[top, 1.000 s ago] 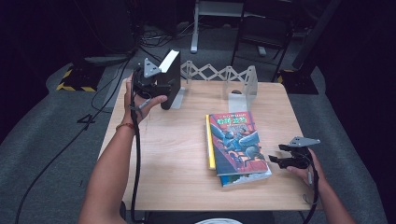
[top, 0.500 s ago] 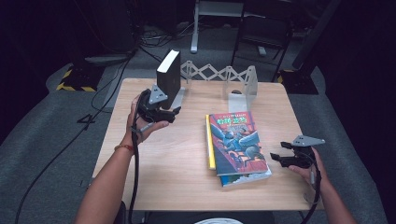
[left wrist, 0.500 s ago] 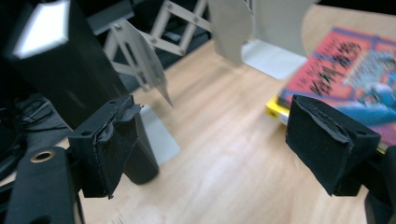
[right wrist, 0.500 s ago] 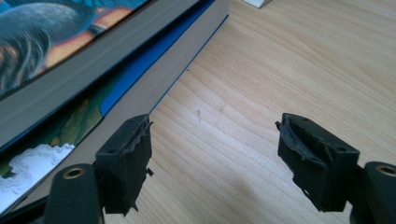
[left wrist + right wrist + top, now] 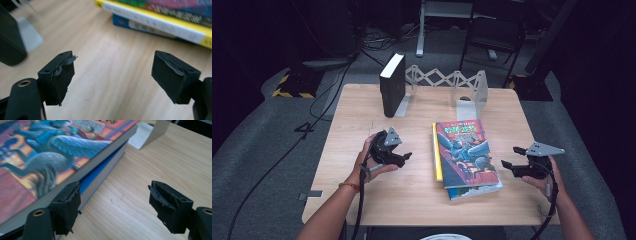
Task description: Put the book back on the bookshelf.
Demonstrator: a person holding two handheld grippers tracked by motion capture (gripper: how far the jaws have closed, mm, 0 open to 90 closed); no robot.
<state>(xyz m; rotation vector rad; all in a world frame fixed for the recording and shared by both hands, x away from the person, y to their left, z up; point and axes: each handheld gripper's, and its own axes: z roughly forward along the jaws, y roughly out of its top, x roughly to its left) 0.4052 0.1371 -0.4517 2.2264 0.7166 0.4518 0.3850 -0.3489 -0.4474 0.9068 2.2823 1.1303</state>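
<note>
Two stacked books (image 5: 464,152), top cover colourful with yellow spine; both grippers' fingers spread, empty.

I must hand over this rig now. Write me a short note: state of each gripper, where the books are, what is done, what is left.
Left gripper: open, empty, low over the table, left of the stack.
Right gripper: open, empty, beside the stack's right edge.
Black book: upright against the left end of the folding metal rack.
Top book lies flat on the blue book.
Done: one book shelved. Left, probably: stand up the two flat ones.
</note>
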